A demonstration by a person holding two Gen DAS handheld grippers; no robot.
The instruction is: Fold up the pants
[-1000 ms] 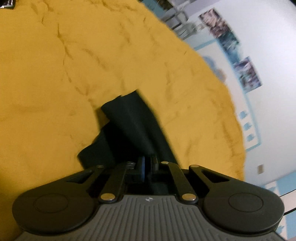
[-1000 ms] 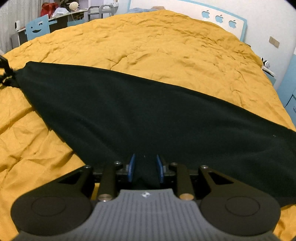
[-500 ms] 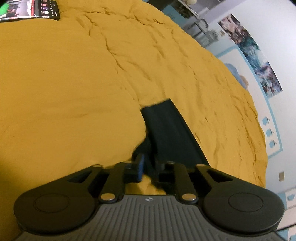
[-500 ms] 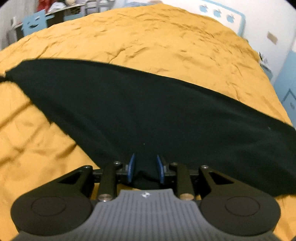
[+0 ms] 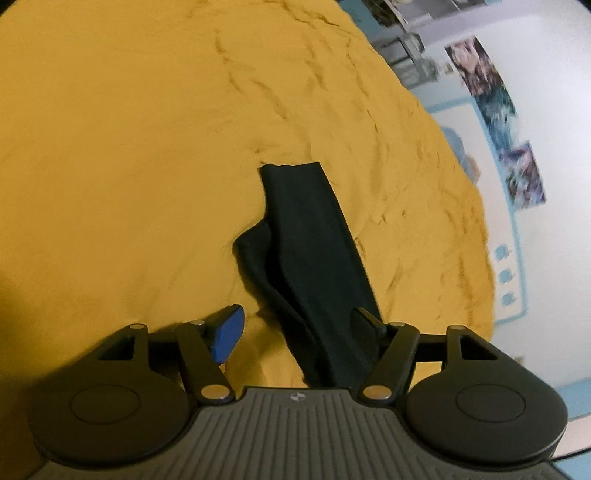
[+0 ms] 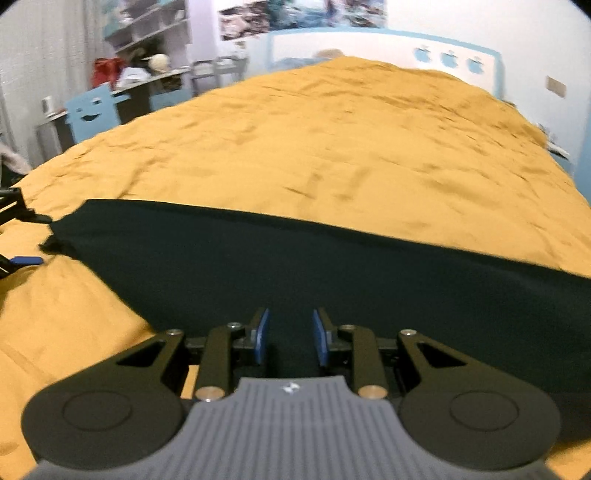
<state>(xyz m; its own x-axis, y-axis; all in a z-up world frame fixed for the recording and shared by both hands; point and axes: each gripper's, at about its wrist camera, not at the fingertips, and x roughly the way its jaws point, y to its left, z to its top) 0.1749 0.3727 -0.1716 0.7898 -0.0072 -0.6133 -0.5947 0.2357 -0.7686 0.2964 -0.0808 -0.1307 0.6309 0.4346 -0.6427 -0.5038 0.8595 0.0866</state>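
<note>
A rumpled mustard-yellow bedspread [image 6: 332,147] covers the bed and fills most of both views. At the upper right of the right wrist view stands a white headboard [image 6: 388,46] with a blue edge and three blue apple shapes [image 6: 447,58]. Photo posters [image 5: 491,107] hang on the white wall. At the upper left are a blue smiley-face chair [image 6: 92,112], a cluttered desk [image 6: 155,79] and shelves [image 6: 147,18].
</note>
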